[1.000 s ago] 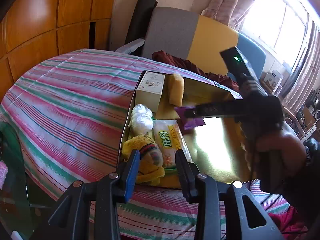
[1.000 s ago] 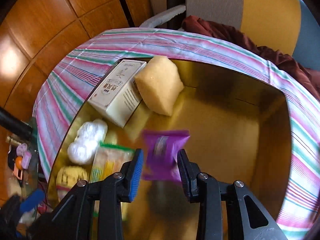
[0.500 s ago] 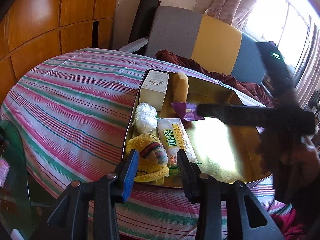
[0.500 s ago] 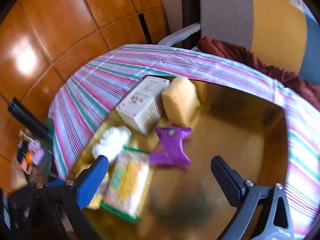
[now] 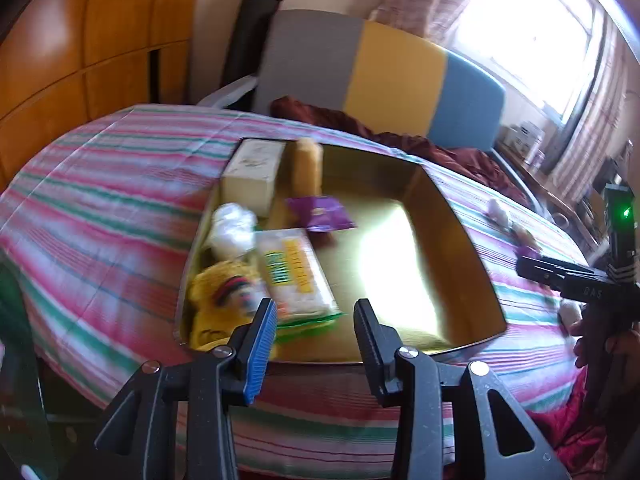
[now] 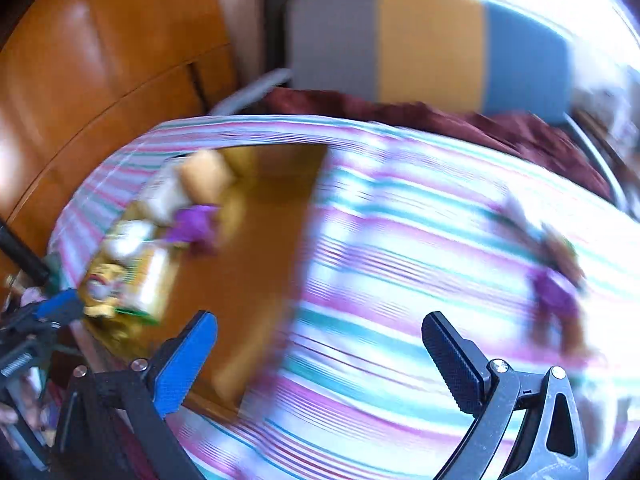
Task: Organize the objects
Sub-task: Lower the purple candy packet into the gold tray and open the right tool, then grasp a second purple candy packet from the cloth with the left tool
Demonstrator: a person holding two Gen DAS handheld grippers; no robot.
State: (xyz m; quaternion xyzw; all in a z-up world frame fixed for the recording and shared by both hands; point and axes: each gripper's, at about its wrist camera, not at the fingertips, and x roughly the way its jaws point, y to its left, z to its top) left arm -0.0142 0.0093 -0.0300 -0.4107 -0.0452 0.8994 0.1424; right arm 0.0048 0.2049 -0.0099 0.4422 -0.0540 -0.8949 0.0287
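Gold box (image 5: 452, 236) sits on a striped cloth (image 5: 100, 200) covering the table, its floor bare and glaring on the right half. Its left half is filled: a white carton (image 5: 252, 176) stands in the far left corner with a yellow sponge (image 5: 308, 168) upright just beside it on the right. Near of those lies a purple packet (image 5: 320, 214) flat on the box floor. A white plastic bundle (image 5: 232, 230) lies against the left wall, and a yellow-and-green snack bag (image 5: 294, 276) lies just right of it, reaching toward the near wall. A yellow plush toy (image 5: 224, 300) fills the near left corner, touching the snack bag.

Left gripper (image 5: 314, 330) hovers over the near edge of the box, its jaws narrowly parted with nothing between them.

Right gripper (image 6: 320, 360) is spread wide and empty, above the cloth just right of the box; its view is heavily smeared. In the left view it shows at the right edge as a black body with a green light, with a hand (image 5: 612, 344) on it.

On the cloth, right of the box and well apart from it, lie several small things: another purple packet (image 6: 556, 292), a brownish item just beyond it, and a pale one farther off. Blur hides what they are.

A grey, yellow and blue chair (image 5: 384, 76) stands at the far side, with dark red fabric (image 5: 400, 140) draped in front of it. Wood panelling (image 5: 80, 48) fills the left.
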